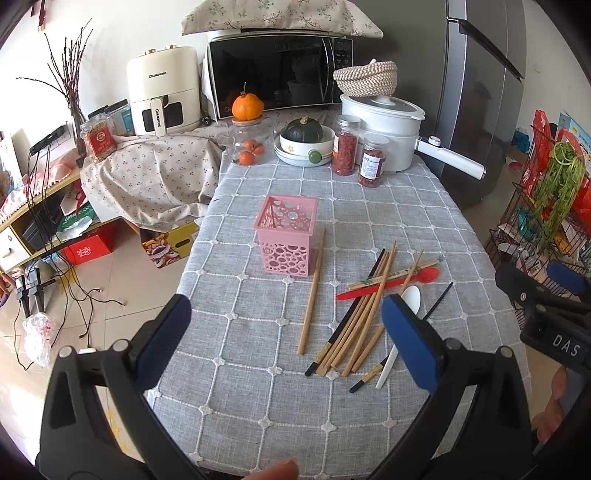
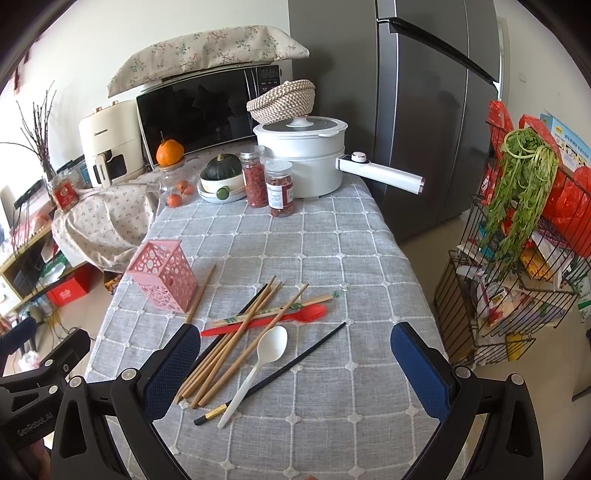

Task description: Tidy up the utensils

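Kitchen corner, daylight from the left.
White walls (image 2: 207, 16); pale tiled floor (image 1: 110, 280). Grey refrigerator (image 2: 424, 122) at rear right, wire rack (image 2: 517, 280) beside it. Low wooden shelf unit (image 1: 22, 236) at left, microwave (image 1: 273, 74) behind the counter (image 2: 332, 251).

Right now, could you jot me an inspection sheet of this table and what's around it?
Surface: grey checked tablecloth.
Job's things: empty pink perforated plastic holder; loose wooden chopsticks; black chopstick; white plastic spoon; red plastic spoon.
Clutter: white electric pot, two jars, green squash.
Grippers: left gripper open; right gripper open, both empty.
Cables: black wires trailing on floor.
Surroundings: microwave, grey fridge, wire rack.
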The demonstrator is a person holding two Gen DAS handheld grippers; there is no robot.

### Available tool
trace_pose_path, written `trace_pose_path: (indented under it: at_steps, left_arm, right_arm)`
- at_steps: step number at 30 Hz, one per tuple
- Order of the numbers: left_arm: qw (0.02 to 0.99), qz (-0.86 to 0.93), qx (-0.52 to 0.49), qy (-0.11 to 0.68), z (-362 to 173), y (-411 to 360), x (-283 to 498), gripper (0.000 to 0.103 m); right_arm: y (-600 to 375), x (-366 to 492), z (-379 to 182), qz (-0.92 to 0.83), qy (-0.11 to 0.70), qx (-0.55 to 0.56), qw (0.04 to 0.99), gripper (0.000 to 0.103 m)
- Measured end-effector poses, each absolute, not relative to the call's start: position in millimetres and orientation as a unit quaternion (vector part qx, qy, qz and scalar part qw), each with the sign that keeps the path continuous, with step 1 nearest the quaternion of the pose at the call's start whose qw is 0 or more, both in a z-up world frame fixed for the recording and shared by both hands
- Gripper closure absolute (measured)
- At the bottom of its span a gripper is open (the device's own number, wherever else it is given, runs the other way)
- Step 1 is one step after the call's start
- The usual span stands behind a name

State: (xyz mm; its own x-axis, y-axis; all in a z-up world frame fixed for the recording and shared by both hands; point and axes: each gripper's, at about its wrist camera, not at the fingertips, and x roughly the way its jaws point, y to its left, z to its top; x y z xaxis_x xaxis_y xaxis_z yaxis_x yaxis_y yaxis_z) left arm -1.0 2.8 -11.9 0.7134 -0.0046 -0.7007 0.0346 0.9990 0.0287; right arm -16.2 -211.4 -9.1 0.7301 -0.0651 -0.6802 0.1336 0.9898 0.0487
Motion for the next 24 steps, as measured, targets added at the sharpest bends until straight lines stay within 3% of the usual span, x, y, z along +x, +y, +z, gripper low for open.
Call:
trace_pose_path:
  at_steps: [24]
  left_arm:
    - [0.925, -0.011, 0.020, 0.380, -10.8, 1.1, -2.7, 0.000]
  right_arm:
    - [-211.6, -16.3, -9.2, -0.053, 0.364, 0.047, 0.929, 0.000]
